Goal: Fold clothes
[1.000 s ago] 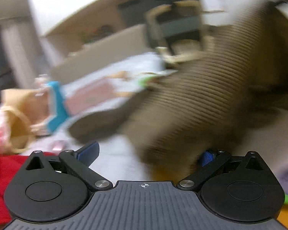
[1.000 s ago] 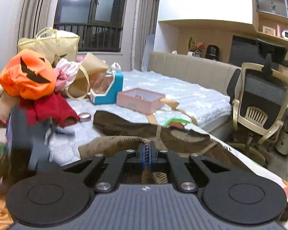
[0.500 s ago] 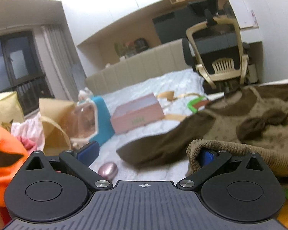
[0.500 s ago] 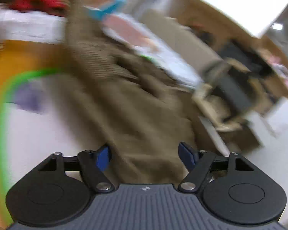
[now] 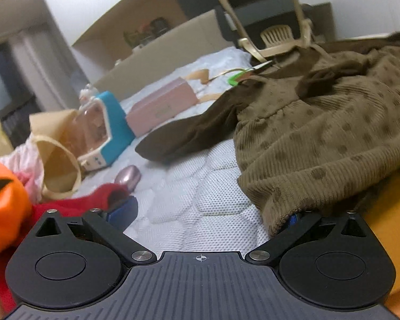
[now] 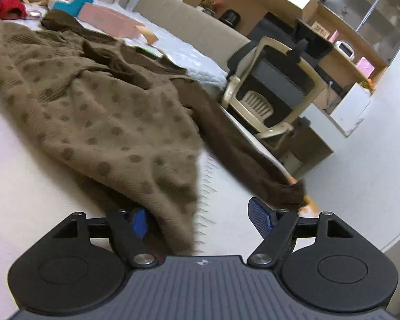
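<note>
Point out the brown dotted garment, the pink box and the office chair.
brown dotted garment (image 6: 106, 112): right wrist view, on its spotted front.
pink box (image 5: 160, 106): left wrist view, on its long side wall.
office chair (image 6: 277, 80): right wrist view, on its backrest.

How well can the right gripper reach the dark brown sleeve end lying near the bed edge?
Probably yes. The right gripper is open, and the dark brown sleeve end lies just ahead of its right finger, with nothing over it. Only the dotted brown garment hem drapes over the left finger.

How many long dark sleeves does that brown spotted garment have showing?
2. One dark sleeve stretches over the white bed toward the pink box; the other sleeve runs along the bed edge beside the office chair.
</note>
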`<action>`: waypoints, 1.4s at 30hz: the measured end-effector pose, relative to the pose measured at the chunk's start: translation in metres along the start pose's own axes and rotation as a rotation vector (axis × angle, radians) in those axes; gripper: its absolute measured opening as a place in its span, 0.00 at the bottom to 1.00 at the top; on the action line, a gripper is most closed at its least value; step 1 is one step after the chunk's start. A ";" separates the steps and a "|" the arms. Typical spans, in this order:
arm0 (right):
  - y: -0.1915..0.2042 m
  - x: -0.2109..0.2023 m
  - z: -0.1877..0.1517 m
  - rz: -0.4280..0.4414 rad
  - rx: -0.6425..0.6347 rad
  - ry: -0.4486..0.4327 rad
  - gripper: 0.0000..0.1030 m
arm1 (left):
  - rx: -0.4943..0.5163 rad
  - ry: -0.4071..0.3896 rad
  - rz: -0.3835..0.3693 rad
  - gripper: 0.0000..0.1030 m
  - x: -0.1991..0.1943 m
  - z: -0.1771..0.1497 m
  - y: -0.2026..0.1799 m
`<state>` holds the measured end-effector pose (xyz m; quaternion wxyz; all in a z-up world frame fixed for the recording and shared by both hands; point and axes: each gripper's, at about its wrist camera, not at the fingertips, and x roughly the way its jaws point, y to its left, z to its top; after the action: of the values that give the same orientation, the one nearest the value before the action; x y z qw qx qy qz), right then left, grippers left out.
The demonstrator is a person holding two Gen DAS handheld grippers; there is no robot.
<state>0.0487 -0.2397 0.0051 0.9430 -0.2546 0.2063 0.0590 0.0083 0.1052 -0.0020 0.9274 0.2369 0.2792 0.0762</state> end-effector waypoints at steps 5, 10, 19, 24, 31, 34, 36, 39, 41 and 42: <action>-0.049 -0.045 0.051 0.020 0.192 -0.163 0.71 | 0.029 -0.170 0.075 1.00 -0.054 0.033 0.029; -0.075 -0.084 0.054 -0.070 0.235 -0.289 0.71 | 0.033 -0.218 0.093 1.00 -0.081 0.042 0.044; -0.076 -0.067 -0.013 0.019 0.271 -0.079 0.77 | 0.099 -0.028 -0.090 1.00 -0.075 -0.003 0.034; -0.054 -0.047 -0.023 0.100 0.221 0.012 0.78 | 0.135 0.077 -0.191 1.00 -0.071 -0.028 0.029; -0.041 0.001 0.031 0.282 0.223 -0.008 0.83 | -0.248 -0.034 -0.445 1.00 -0.057 0.023 0.057; -0.032 0.043 0.055 0.350 0.267 0.009 0.87 | -0.416 -0.006 -0.486 1.00 -0.017 0.047 0.059; -0.025 0.071 0.067 0.391 0.309 0.020 0.91 | -0.541 0.025 -0.508 1.00 0.018 0.060 0.060; -0.016 0.113 0.077 0.440 0.356 0.029 0.92 | -0.710 0.083 -0.488 1.00 0.071 0.066 0.067; -0.010 0.137 0.080 0.453 0.396 0.052 0.92 | -0.839 0.127 -0.453 1.00 0.106 0.064 0.074; -0.007 0.149 0.080 0.463 0.426 0.068 0.92 | -0.917 0.148 -0.445 1.00 0.120 0.059 0.079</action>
<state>0.2142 -0.2043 0.0089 0.9290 0.0006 0.2980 0.2193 0.1401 0.1838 0.0221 0.9075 -0.2654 0.3256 0.0080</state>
